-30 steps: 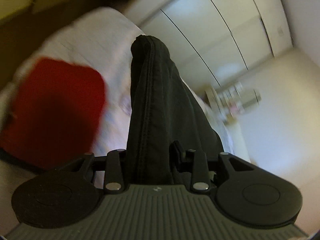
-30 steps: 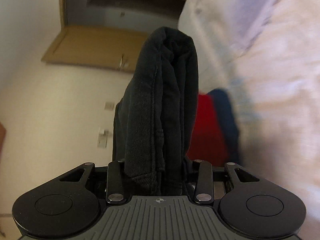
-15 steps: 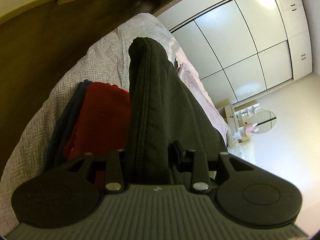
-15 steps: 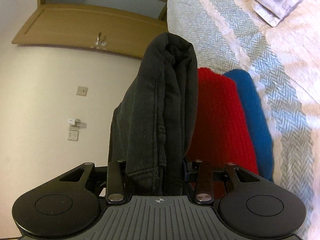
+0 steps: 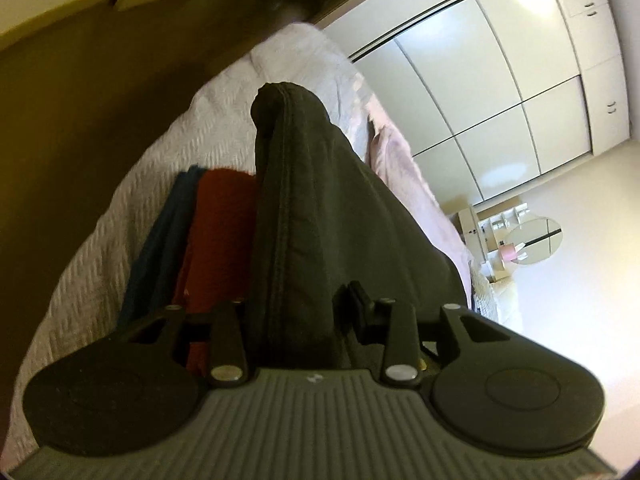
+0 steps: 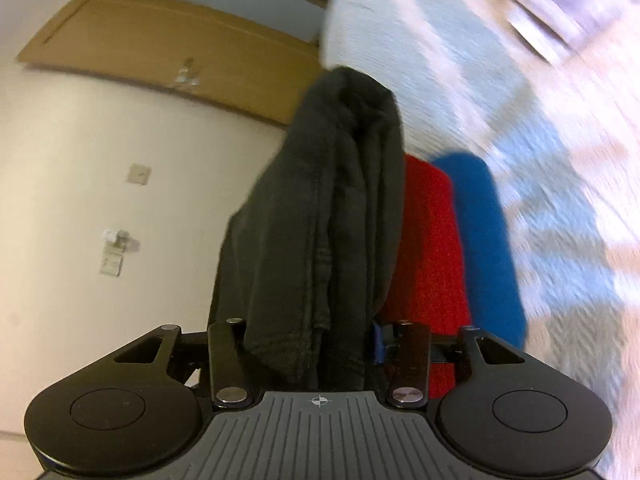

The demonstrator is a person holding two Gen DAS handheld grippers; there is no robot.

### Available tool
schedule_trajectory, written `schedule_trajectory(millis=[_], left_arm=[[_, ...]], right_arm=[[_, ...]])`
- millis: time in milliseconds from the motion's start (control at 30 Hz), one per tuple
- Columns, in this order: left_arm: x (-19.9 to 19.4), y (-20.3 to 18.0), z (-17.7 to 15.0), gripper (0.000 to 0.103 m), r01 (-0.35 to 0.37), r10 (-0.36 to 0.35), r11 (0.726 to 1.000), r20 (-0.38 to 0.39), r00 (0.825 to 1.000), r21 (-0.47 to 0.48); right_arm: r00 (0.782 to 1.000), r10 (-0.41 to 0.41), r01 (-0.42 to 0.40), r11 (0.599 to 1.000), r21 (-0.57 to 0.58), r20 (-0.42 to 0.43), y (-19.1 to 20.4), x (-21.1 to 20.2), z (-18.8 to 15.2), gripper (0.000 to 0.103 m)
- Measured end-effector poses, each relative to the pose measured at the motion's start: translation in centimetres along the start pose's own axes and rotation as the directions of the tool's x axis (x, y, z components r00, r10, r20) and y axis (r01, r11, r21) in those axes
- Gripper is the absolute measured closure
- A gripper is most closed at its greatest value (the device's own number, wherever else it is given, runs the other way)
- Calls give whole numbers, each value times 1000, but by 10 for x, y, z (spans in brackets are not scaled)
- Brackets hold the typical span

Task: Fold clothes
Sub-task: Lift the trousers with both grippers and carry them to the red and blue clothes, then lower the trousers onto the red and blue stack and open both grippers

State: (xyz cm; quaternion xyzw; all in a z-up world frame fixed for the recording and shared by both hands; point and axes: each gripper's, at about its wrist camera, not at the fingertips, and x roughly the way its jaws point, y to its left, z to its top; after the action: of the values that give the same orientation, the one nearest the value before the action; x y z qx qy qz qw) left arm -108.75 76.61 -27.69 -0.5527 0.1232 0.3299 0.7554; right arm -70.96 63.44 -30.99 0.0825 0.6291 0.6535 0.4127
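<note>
Dark fabric is held in the left gripper (image 5: 296,312) and right gripper (image 6: 312,332), whose jaws, just opening, seemingly remain pressed on it.

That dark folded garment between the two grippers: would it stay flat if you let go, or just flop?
Probably flop: the dark garment sags in soft folds, nothing stiff. Its thick seams suggest heavy cloth, likely weighty for its size. It seems unlikely to slide, since the red knit under it looks rough.
</note>
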Motion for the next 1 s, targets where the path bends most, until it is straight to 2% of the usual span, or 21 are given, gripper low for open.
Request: schedule_trajectory(millis=[67,167,267,300,367,433,500,567,633,733,800,867,933,967,1000], left_arm=[[9,7,1,69,-26,25,999,-38,999,-27],[17,15,-1,64,-29,26,998,-74,997,-46],[8,8,3,63,-58,54,997,-91,994,-44],[5,3,5,63,-79,76,996,-91,993,-29],[-1,-5,8,63,-120,120,993,-89,989,2],[-2,-20,11,62,-161,166,986,-101,981,50],[0,-32,13,62,-183,194,978,-116,974,102],[11,-33,10,58,-175,193,975,-136,972,136],[23,-24,7,52,-169,185,980,-162,969,109],[24,-12,10,48,-168,178,984,-185,967,64],[12,-9,15,46,-182,189,982,-199,962,56],[-4,-9,21,44,-253,265,964,-197,944,86],[-20,-9,27,44,-320,336,941,-184,924,115],[-31,-11,31,45,-334,349,935,-153,924,115],[-38,-18,34,51,-350,365,928,-112,924,130]], right_arm=[[1000,-21,21,1000,21,1,-5,1,-2,57],[999,-45,45,997,56,1,-11,-5,-6,55],[992,-124,124,992,-2,-17,6,-22,-3,36],[987,-158,158,987,-33,2,14,-30,0,32],[971,-218,227,969,-94,95,37,-57,6,32],[932,-299,335,926,-175,202,61,-67,18,32],[890,-347,429,857,-286,296,86,-62,27,32],[878,-339,458,799,-390,338,104,-53,26,32],[880,-340,464,763,-451,331,113,-37,25,32],[890,-353,454,748,-484,290,111,-16,19,33],[878,-400,478,714,-511,263,103,0,13,33],[859,-449,506,680,-531,244,95,9,8,36],[859,-454,508,693,-512,237,85,10,10,36],[858,-454,510,698,-502,240,83,9,13,36],[857,-453,513,703,-493,246,83,8,16,36]])
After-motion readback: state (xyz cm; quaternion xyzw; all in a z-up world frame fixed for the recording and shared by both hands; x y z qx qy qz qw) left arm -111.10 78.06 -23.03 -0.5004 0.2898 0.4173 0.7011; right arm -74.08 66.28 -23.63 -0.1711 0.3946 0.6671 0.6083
